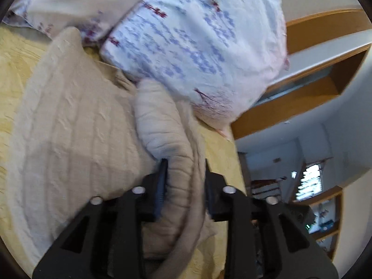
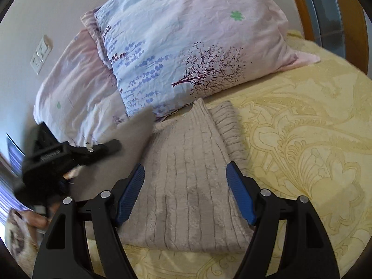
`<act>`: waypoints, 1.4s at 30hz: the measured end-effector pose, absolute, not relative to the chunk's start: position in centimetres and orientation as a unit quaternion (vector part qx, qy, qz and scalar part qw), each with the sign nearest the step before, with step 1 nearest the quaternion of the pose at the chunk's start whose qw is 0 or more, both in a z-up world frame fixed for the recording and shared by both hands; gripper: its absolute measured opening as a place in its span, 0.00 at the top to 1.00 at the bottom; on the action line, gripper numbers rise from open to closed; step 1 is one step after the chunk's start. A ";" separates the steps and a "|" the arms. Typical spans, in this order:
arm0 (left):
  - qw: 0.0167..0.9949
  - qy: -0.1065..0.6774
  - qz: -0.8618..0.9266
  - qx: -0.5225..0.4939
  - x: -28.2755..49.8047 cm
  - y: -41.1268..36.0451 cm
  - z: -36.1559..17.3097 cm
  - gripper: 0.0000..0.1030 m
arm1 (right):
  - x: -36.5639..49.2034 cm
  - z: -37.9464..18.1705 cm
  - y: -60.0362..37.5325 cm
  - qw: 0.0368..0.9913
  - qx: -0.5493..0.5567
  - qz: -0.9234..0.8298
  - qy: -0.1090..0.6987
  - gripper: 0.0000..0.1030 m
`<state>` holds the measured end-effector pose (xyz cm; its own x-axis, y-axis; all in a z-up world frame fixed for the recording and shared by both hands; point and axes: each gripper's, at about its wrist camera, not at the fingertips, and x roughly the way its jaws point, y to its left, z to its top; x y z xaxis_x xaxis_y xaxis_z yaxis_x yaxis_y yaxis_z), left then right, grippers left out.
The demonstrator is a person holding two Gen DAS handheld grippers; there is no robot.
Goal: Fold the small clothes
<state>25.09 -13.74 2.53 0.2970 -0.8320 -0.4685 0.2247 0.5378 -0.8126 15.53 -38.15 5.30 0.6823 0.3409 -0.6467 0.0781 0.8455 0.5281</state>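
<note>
In the left wrist view, the left tool (image 1: 186, 186) pinches a ribbed sleeve (image 1: 162, 134) of the beige sweater (image 1: 76, 125) lying on the yellow bedspread (image 1: 14, 53); it should carry the sleeve across the body without dragging the knit. In the right wrist view, the right tool (image 2: 186, 195) hovers spread wide above the sweater, gripping nothing, ready to pin the folded body while the sleeve lands below the pillow (image 2: 186, 34).

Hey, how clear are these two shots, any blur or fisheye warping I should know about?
Left wrist view: motion-blurred throughout, the pillow print smeared, the sweater knit soft, and the left gripper clamping a fold. Right wrist view: mostly sharp, the pillow's tree print crisp, but the left gripper and the lifted flap are blurred; the right gripper casts a faint shadow on the knit. Both views bend at the edges.
</note>
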 end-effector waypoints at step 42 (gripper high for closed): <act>0.783 0.486 -0.284 -0.264 21.6 -3.3 0.0 0.26 | 20.0 11.6 -27.6 0.942 -0.076 0.141 0.296 0.84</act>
